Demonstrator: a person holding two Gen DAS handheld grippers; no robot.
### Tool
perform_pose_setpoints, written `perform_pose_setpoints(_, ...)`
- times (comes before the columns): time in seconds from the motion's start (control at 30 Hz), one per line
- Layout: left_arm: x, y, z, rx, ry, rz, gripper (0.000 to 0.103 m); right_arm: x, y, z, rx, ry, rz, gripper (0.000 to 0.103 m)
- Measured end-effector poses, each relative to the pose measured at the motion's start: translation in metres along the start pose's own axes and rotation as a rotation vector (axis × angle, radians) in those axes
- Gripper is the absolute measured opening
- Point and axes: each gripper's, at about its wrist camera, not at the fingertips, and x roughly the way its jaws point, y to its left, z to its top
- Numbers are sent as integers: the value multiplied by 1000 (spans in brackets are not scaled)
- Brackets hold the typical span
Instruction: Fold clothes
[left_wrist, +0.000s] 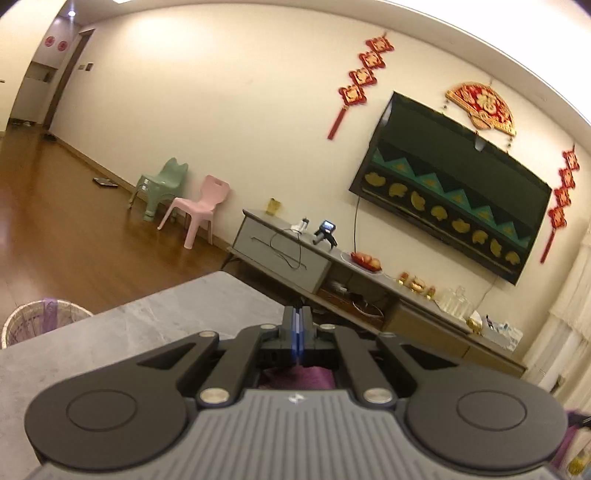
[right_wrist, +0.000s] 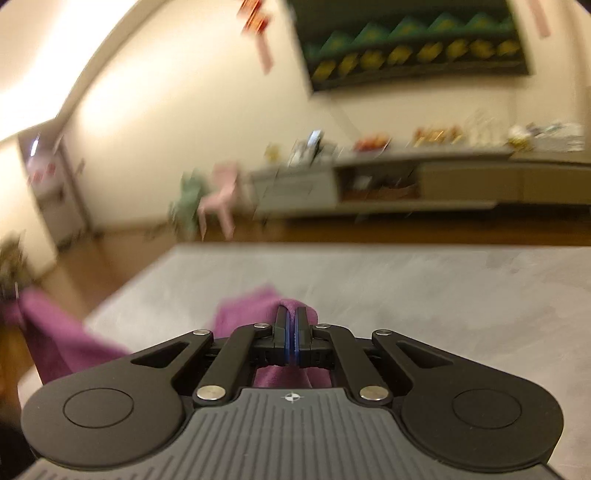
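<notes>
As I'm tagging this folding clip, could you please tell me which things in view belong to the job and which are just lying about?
Belonging to the job:
- purple cloth
- left gripper, shut
- right gripper, shut on the cloth
- grey table

Just lying about:
- pink chair
- green chair
- wicker basket
- television
- fruit plate

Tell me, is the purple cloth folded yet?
Not yet. Nothing looks folded. The right tool is shut on a bunched edge of the purple cloth above the grey table. The left tool is shut too, with purple cloth showing just beneath it. All the folding is still left.
</notes>
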Motion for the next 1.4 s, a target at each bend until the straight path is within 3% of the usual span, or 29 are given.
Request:
perform_pose_setpoints(0.13,-5,2,31,-55,-75,44,0,-84,-14,33,66,-273,-59,0)
perform_pose_setpoints(0.17,-2,2,40,-66,-88,74,0,-100,-16,38,54,-330,-111,0)
perform_pose_setpoints(0.23,24,-2,55,-64,-34,146,0,-120,-18,46,6,-422,-259,0)
perform_pose_setpoints(0.3,60,-9,66,-41,20,243,0,-91,-32,50,-26,-400,-369,0)
perform_pose_setpoints(0.33,83,-11,65,-10,30,326,0,-75,-40,51,-39,-383,-417,3)
perform_pose_setpoints(0.4,129,-10,61,28,71,477,0,-17,-70,44,-39,-252,-398,8)
perform_pose_setpoints(0.47,157,3,48,20,141,577,0,24,-107,19,28,-103,-409,29)
perform_pose_setpoints(0.5,161,8,39,29,180,564,0,44,-125,6,68,-30,-421,35)
perform_pose_setpoints(0.57,170,16,21,49,259,537,0,51,-154,-8,159,56,-393,39)
perform_pose_setpoints(0.63,175,9,18,102,361,351,1,41,-175,-11,206,68,-386,66)
perform_pose_setpoints(0.67,177,5,16,129,410,258,6,38,-182,-12,208,77,-398,73)
perform_pose_setpoints(0.7,173,-11,12,237,424,161,14,37,-188,-13,206,90,-413,81)
perform_pose_setpoints(0.73,169,-26,8,344,438,64,38,35,-195,-14,204,103,-428,84)
perform_pose_setpoints(0.77,161,-41,-2,473,438,0,72,34,-201,-15,203,115,-443,84)
perform_pose_setpoints(0.8,152,-54,-16,605,426,-50,80,35,-204,-19,200,137,-453,84)
perform_pose_setpoints(0.93,117,-70,-63,948,406,-203,80,47,-203,-33,166,213,-469,86)
perform_pose_setpoints(1.1,100,-66,-98,1027,466,-329,83,70,-198,-41,158,288,-427,90)
perform_pose_setpoints(1.2,125,-71,-127,1065,516,-260,82,79,-194,-48,137,342,-419,91)
perform_pose_setpoints(1.23,129,-67,-138,1073,531,-226,75,82,-193,-51,129,363,-417,91)
perform_pose_setpoints(1.27,133,-61,-138,1070,543,-214,58,83,-193,-53,126,380,-410,90)
perform_pose_setpoints(1.3,140,-58,-135,1049,559,-231,48,84,-192,-54,116,388,-402,81)
perform_pose_setpoints(1.33,147,-56,-132,1027,575,-249,25,85,-191,-55,104,393,-394,63)
perform_pose_setpoints(1.37,153,-53,-129,1006,590,-266,5,86,-189,-56,91,398,-386,52)
perform_pose_setpoints(1.4,155,-54,-126,995,578,-252,5,87,-187,-57,82,401,-372,33)
